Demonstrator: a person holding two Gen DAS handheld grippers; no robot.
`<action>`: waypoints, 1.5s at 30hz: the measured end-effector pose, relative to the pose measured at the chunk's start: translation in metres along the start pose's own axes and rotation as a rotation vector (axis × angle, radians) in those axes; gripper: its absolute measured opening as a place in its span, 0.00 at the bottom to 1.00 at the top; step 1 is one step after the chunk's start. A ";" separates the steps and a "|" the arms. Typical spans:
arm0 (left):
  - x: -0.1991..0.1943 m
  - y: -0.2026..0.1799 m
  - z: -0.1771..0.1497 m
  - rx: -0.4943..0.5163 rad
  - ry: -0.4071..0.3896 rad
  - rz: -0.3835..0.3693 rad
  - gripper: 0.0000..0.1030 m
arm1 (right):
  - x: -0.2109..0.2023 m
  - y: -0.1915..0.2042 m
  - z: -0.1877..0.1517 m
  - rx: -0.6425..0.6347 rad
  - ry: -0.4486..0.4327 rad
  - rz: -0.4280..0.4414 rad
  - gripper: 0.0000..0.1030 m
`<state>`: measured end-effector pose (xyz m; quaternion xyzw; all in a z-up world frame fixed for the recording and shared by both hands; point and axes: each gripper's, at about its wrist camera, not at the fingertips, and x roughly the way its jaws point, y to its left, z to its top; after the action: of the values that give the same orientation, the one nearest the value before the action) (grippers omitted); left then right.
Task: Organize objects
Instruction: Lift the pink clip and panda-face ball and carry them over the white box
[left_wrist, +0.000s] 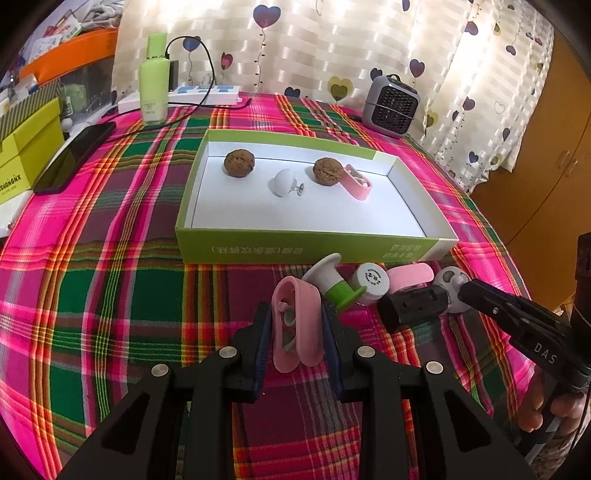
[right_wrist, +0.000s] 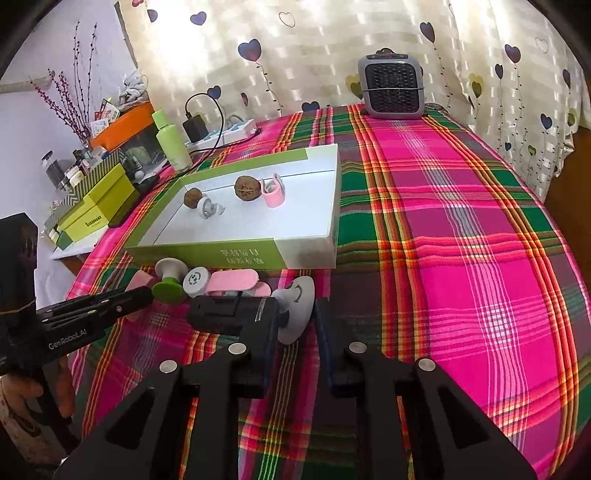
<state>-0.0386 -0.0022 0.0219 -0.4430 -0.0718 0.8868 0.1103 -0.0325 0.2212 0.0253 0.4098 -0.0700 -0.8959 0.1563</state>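
Here the left gripper (left_wrist: 295, 332) clamps the pink clip (left_wrist: 295, 325); the right gripper (right_wrist: 295, 325) pinches the grey knob (right_wrist: 295, 306).

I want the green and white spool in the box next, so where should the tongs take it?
Probably the narrow waist of the spool, coming from above. It lies on its side, its white and green flanges wider than the middle; the pink clip and white cap crowd its sides.

Box (left_wrist: 310, 250) wall blocks the far path; clutter (left_wrist: 369, 284) crowds its near side; plaid cloth (right_wrist: 461, 221) right lies open.
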 end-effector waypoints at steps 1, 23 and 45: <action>0.000 0.000 -0.001 0.003 0.001 0.000 0.24 | 0.000 0.000 0.000 0.000 0.000 0.002 0.19; 0.011 0.006 -0.001 -0.021 0.024 0.006 0.24 | 0.026 -0.013 0.008 0.061 0.038 0.059 0.34; -0.004 0.001 -0.003 -0.011 -0.005 -0.007 0.24 | -0.003 -0.003 0.003 0.064 -0.036 0.080 0.27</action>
<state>-0.0343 -0.0038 0.0231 -0.4413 -0.0784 0.8870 0.1111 -0.0341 0.2254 0.0287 0.3954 -0.1177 -0.8935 0.1776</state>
